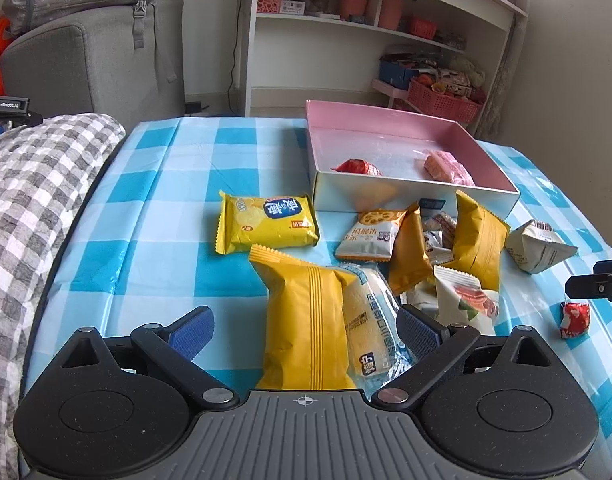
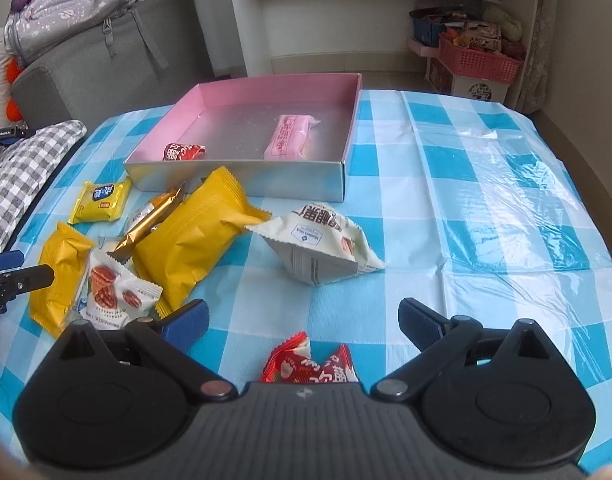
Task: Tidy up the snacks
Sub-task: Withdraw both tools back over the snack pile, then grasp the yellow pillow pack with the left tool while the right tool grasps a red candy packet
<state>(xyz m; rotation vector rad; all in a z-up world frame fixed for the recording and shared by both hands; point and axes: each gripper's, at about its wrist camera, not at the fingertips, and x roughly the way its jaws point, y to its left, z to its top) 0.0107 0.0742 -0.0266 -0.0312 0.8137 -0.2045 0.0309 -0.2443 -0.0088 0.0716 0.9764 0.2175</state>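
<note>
A pink-lined box (image 1: 390, 120) (image 2: 346, 148) stands on the checked tablecloth. It holds a red candy (image 1: 358, 167) (image 2: 183, 152) and a pink bar (image 1: 448, 166) (image 2: 287, 138). My left gripper (image 1: 303, 326) is open, its jaws on either side of a yellow packet (image 1: 306, 320) and a clear-wrapped bun (image 1: 370, 320). My right gripper (image 2: 303, 318) is open, with a small red candy (image 2: 310, 364) (image 1: 574, 320) lying between its jaws near the base. Several more snack packets lie loose in front of the box.
A yellow biscuit pack (image 1: 265, 224) (image 2: 101, 198), a white triangular pack (image 2: 322, 244) (image 1: 540, 250), a pecan pack (image 2: 113, 296) and more yellow packets (image 2: 193, 240) lie on the table. A checked cushion (image 1: 29, 184) borders the left edge. A shelf unit (image 1: 378, 20) stands behind.
</note>
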